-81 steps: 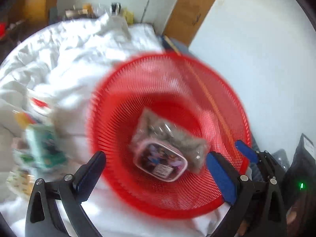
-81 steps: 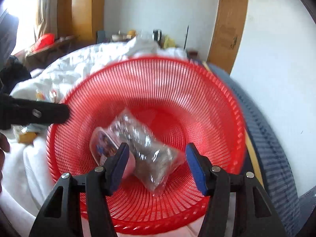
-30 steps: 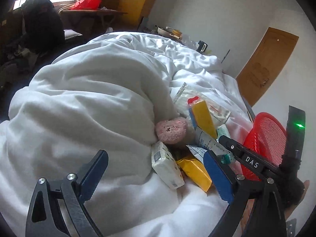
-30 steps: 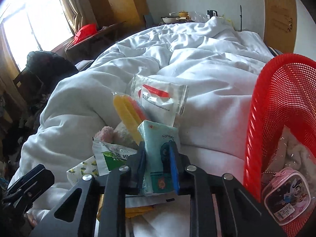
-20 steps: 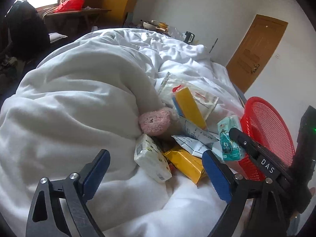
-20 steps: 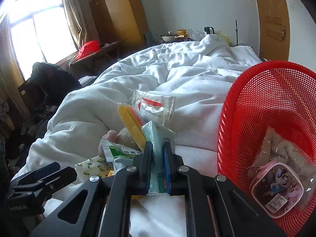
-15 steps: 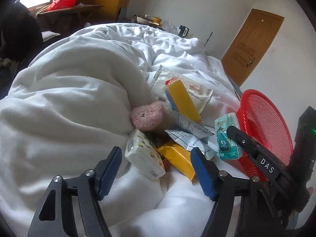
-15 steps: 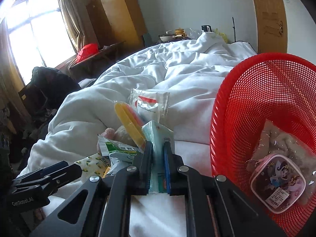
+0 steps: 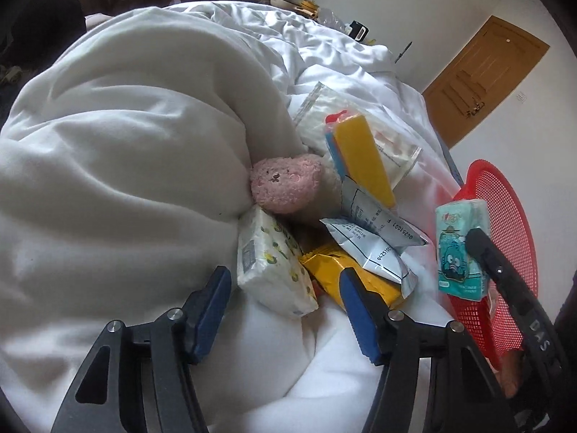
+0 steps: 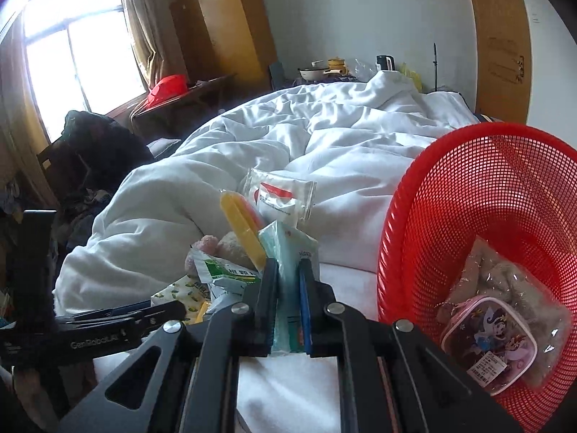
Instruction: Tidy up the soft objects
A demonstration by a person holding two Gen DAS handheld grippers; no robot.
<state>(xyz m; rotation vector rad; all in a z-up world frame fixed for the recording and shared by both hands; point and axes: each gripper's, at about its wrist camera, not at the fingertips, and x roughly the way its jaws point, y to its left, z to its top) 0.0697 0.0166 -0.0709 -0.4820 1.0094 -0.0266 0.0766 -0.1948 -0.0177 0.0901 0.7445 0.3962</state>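
Compared with half a second ago, the left gripper (image 9: 285, 297) is sitting closer to the pile, its jaws still spread and now flanking the lemon-print tissue pack (image 9: 270, 265), which is lying on the white duvet (image 9: 119, 151) with its long axis running away from the camera. Beside it, the right gripper (image 10: 288, 290) is still clamping the teal tissue pack (image 10: 286, 252) upright, long axis vertical, lifted next to the red basket (image 10: 468, 195). Further off, the pink plush (image 9: 286, 184) and yellow packet (image 9: 362, 160) are resting unmoved.
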